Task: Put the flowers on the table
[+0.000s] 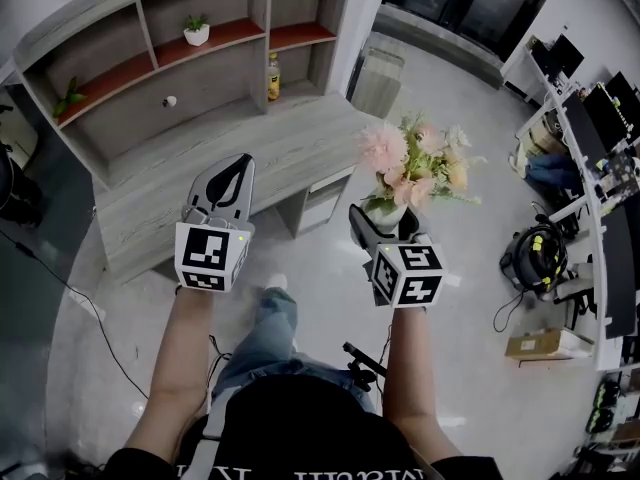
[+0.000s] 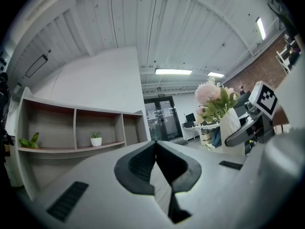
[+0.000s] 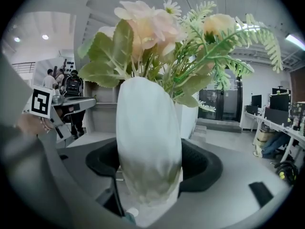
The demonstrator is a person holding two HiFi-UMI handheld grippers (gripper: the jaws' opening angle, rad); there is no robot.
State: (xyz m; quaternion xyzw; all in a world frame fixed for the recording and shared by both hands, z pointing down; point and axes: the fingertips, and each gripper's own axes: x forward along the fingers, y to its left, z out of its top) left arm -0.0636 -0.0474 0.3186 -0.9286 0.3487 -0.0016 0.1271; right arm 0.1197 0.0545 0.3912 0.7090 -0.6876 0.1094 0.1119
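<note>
A white vase (image 3: pixel 147 142) of pink and cream flowers (image 1: pixel 415 163) with green fern leaves is held in the air, my right gripper (image 1: pixel 385 223) shut on its body. In the right gripper view the vase fills the space between the dark pads (image 3: pixel 202 168). The bouquet (image 2: pixel 214 99) also shows at the right of the left gripper view. My left gripper (image 1: pixel 222 190) hangs over the grey wooden table (image 1: pixel 180 193) with its jaws shut on nothing; the pads (image 2: pixel 143 166) meet in its own view.
A shelf unit (image 1: pixel 150 58) rises behind the table with a small potted plant (image 1: pixel 197 30), a yellow bottle (image 1: pixel 273 76) and a green plant (image 1: pixel 68 98). Desks with monitors (image 1: pixel 590 118) and a box (image 1: pixel 540 344) stand at the right. A cable (image 1: pixel 70 293) crosses the floor at left.
</note>
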